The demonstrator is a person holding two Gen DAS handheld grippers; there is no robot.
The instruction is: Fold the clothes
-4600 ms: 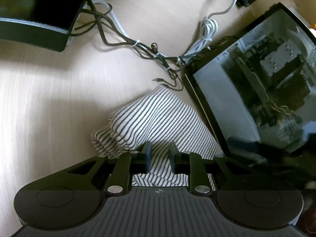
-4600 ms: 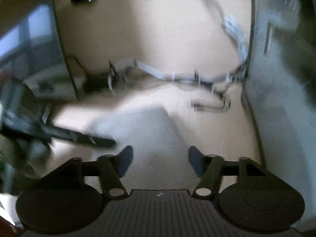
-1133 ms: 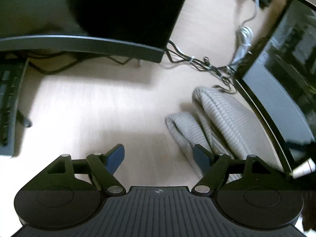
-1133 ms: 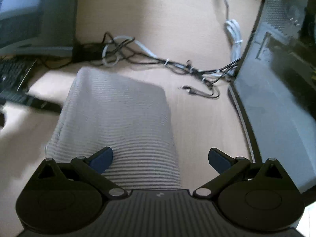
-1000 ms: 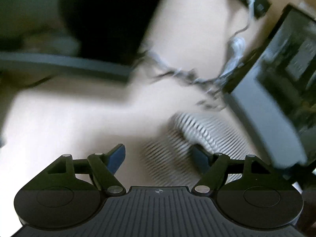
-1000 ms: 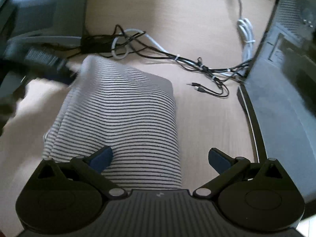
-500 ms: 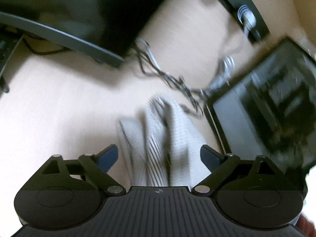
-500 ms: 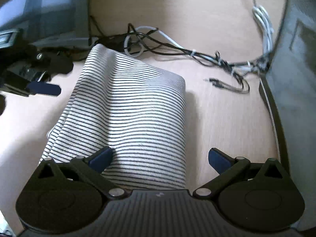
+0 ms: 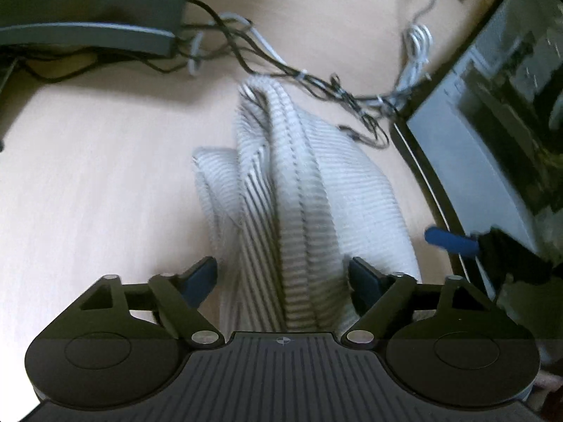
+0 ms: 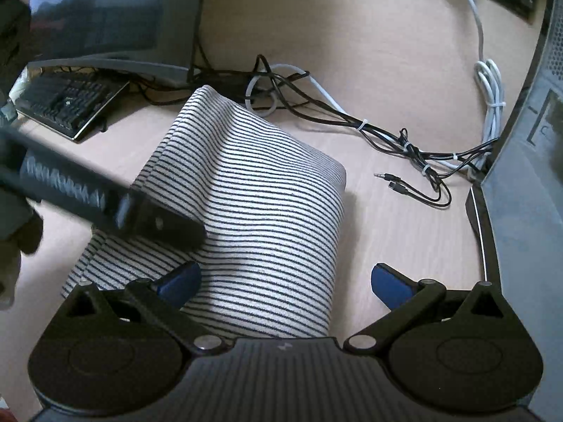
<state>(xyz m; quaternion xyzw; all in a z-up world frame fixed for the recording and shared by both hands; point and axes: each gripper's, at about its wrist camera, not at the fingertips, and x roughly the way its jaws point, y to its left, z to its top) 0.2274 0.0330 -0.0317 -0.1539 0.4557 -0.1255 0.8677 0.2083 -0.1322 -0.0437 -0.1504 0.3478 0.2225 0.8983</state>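
A white garment with thin black stripes (image 10: 260, 207) lies folded in a thick stack on the light wooden desk (image 10: 387, 232). In the left wrist view it (image 9: 302, 190) shows its layered folded edges. My left gripper (image 9: 283, 277) is open, its jaws straddling the near end of the stack. It also shows in the right wrist view (image 10: 105, 200) as a dark blurred shape over the garment's left edge. My right gripper (image 10: 285, 281) is open wide, its left finger over the near end of the garment. One blue fingertip of it shows in the left wrist view (image 9: 450, 241).
A tangle of black and white cables (image 10: 352, 123) lies behind the garment. A monitor (image 10: 105, 21) and keyboard (image 10: 70, 102) stand at the back left. A dark computer case (image 10: 524, 176) stands at the right; it also shows in the left wrist view (image 9: 492, 123).
My left gripper, shut on the garment 4.6 s ago, has opened and swung back over the stack. My right gripper stays open; the garment now lies folded and still.
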